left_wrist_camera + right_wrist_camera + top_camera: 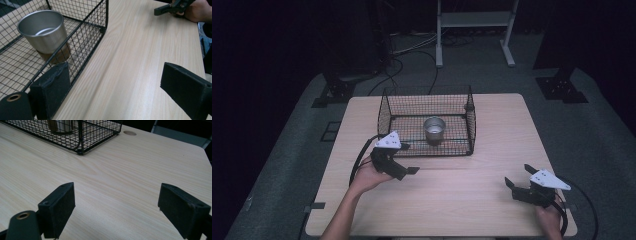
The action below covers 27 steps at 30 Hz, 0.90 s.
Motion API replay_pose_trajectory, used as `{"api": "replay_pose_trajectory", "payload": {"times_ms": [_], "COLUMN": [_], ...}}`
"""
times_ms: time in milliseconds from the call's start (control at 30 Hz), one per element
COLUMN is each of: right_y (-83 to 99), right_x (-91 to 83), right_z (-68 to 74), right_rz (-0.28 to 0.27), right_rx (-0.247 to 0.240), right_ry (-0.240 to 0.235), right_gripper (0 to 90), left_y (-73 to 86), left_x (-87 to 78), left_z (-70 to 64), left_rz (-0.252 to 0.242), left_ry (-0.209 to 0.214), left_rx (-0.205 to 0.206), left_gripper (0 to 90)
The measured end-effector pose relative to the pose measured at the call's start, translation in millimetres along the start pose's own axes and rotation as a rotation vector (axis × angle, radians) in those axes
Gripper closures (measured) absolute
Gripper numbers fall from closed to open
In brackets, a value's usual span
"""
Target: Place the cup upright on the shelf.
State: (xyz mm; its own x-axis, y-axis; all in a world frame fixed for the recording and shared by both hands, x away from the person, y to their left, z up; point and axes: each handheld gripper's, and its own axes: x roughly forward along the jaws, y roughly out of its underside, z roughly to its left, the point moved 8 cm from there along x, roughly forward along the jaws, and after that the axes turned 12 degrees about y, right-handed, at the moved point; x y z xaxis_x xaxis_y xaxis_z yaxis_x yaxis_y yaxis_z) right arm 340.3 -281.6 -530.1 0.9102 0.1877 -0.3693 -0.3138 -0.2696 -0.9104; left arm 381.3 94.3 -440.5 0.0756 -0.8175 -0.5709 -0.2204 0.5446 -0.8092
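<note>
A black wire basket [472,117] stands at the middle back of the wooden table [492,145], with a steel cup [434,129] upright inside it. My left gripper [408,158] hovers open just outside the basket's near left corner, empty. In the left gripper view the cup [43,30] sits behind the basket's mesh wall [87,42], and one pad [51,90] is close to that wall. My right gripper [518,175] is open and empty over the near right part of the table. In its own view the right gripper [120,207] faces bare wood, with the basket [82,135] far ahead.
A round hole [130,133] is cut in the tabletop near its far edge. Beyond the table, on the dark floor, stand a white frame [472,30] and black stand feet [334,92]. Cables trail from both grippers.
</note>
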Motion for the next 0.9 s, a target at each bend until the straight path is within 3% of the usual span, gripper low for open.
{"api": "replay_pose_trajectory", "payload": {"times_ms": [900], "right_y": [0.6], "right_x": [0.3], "right_z": [1.2], "right_rz": [0.010], "right_rx": [-0.012], "right_ry": [0.010], "right_gripper": [13.5], "left_y": [29.2], "left_x": [-6.6], "left_z": [-20.2], "left_rz": [-0.053], "left_ry": [-0.017], "left_rx": [-0.016], "left_gripper": [7.6]}}
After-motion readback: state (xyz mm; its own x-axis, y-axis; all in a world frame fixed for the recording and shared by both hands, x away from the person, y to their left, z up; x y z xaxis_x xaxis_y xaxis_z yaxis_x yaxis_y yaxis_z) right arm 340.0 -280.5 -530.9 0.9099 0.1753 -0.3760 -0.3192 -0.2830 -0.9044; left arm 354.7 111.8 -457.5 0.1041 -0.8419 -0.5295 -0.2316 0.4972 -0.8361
